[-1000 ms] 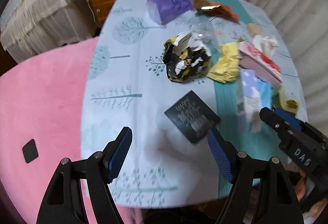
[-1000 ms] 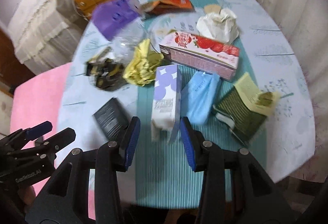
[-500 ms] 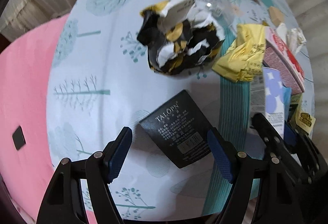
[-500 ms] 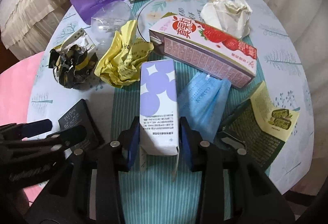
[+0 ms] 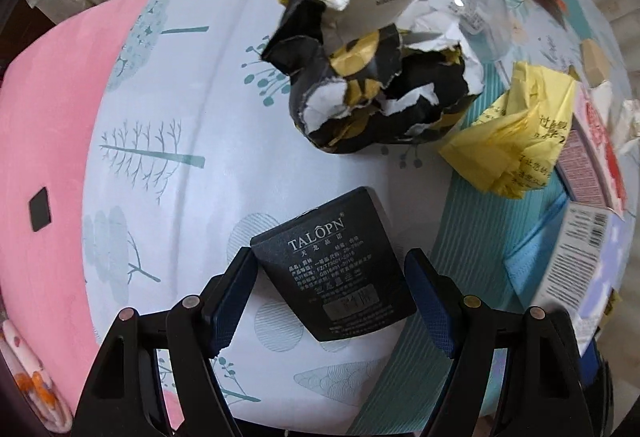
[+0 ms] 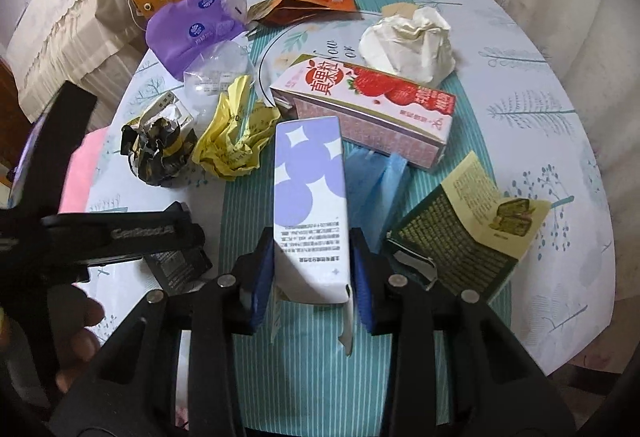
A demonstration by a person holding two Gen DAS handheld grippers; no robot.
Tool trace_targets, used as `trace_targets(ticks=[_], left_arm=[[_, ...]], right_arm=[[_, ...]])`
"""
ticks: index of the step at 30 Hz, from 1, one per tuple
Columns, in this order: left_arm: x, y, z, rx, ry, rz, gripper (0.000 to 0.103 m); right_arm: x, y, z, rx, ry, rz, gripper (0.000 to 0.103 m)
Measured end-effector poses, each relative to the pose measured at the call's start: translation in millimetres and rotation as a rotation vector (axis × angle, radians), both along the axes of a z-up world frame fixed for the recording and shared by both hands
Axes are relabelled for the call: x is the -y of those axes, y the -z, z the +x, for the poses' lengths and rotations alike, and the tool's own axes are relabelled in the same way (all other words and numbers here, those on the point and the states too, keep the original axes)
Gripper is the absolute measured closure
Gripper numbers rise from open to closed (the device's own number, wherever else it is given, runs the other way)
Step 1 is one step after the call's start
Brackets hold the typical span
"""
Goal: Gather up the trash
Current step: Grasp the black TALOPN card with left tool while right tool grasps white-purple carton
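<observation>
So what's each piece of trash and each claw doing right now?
Left claw: open, straddling the black card, not squeezing.
Black card: flat on the tablecloth.
Right claw: shut on the purple-dotted carton.
Purple-dotted carton: lying down, end flaps open.
Strawberry carton: on its side.
Yellow wrapper: crumpled.
Black-and-yellow wrapper: crumpled, torn.
White paper: balled up.

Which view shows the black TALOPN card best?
The left wrist view: the black TALOPN card lies flat and fully visible, print readable, between the open left gripper fingers. In the right wrist view only a corner shows, under the left gripper's body.
</observation>
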State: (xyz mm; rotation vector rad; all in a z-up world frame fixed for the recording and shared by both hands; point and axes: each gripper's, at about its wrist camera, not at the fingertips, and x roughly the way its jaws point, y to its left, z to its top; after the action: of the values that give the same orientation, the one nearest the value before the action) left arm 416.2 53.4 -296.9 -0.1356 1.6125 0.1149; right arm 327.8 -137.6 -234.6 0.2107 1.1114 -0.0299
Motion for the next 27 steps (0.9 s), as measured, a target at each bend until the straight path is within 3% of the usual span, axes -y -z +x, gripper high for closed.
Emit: trace_targets(ticks=[3, 8, 10, 13, 21, 27], left_arm=[[10.8, 2.0, 2.8, -0.016, 0.004, 0.039, 0.026], [12.6, 4.1, 3.1, -0.040, -0.034, 0.024, 0.027], [13.5, 1.9, 2.6, -0.039, -0.032, 0.025, 0.034], [14.9, -1.2, -1.9, -0.037, -0.011, 0.023, 0.036], [12.7, -18.6, -42.9, -0.018, 0.033, 0.009, 0.039], [29.1, -53.5, -99.2, 0.048, 0.106, -0.006, 0.039]], right_arm=[[4.3, -1.5, -6.0, -0.001, 0.009, 0.012, 0.071], [8.9, -2.4, -16.1, -0.003, 0.017, 0.036, 0.071], [9.2, -3.3, -18.2, -0.001, 0.016, 0.043, 0.071], [9.5, -7.6, -25.2, 0.006, 0.013, 0.060, 0.071], [10.4, -21.2, -51.3, 0.018, -0.016, 0.081, 0.071], [21.2, -36.3, -90.6, 0.029, -0.042, 0.102, 0.071]])
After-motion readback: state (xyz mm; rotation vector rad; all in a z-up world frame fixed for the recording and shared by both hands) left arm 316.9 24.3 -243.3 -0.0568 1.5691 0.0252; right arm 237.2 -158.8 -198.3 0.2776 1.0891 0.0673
